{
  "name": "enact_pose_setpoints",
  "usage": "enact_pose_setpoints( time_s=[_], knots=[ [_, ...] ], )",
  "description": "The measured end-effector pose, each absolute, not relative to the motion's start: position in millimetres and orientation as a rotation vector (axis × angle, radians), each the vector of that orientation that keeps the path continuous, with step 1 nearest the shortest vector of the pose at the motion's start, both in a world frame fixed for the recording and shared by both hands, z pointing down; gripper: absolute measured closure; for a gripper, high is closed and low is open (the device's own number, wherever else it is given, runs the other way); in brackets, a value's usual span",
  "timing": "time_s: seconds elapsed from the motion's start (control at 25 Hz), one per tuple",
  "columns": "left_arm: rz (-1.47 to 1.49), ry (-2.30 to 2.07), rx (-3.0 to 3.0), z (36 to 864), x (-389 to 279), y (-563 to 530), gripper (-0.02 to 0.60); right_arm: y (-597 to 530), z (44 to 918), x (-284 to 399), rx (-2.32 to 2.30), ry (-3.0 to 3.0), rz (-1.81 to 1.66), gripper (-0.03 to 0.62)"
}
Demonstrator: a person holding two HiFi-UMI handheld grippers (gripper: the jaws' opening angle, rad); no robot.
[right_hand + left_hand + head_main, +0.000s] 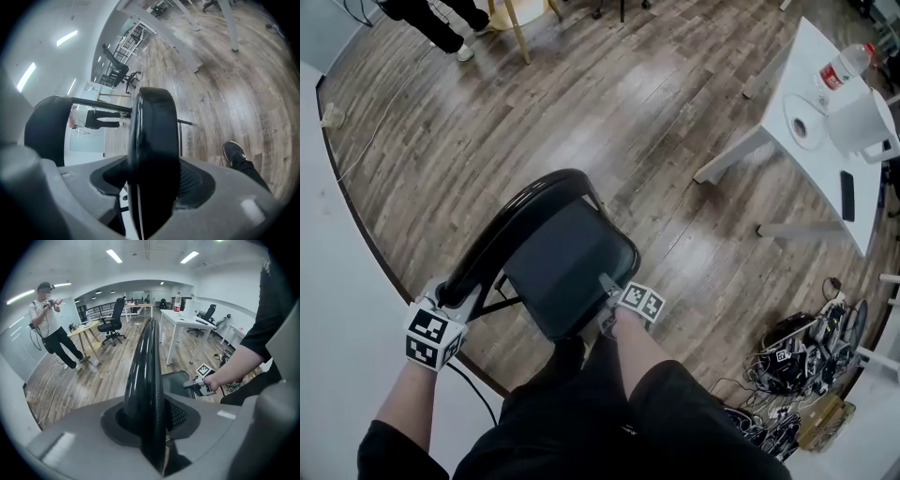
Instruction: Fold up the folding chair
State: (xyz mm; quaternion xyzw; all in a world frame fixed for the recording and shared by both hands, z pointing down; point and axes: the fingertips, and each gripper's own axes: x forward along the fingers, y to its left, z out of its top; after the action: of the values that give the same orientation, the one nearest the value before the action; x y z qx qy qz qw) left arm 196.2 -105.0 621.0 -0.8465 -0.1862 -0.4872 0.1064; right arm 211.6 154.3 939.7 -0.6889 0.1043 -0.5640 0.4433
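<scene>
The folding chair (pixel 567 267) legs are mostly hiding under its seat and the person's lap. The bystander (pixel 427 19) is getting chopped off at the top edge, and the desk (pixel 825 159) is running off the right.

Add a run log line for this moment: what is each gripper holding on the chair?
left gripper: shut on backrest frame | right gripper: shut on seat edge | both ends of the chair gripped

black short-sleeved top (pixel 694 422), black trousers (pixel 255 172), black white-soled shoe (pixel 233 151); grey left gripper (pixel 452 295), grey right gripper (pixel 607 291)
</scene>
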Motion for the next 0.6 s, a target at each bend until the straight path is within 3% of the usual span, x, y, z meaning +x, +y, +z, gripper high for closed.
enact_pose_setpoints(
  time_s=[0.6],
  knots=[
    [-1.412,-0.56,-2.446,617.1,177.9,-74.5,0.506,148.1,918.5,219.0,-1.714,0.227,-1.423,0.335]
  ],
)
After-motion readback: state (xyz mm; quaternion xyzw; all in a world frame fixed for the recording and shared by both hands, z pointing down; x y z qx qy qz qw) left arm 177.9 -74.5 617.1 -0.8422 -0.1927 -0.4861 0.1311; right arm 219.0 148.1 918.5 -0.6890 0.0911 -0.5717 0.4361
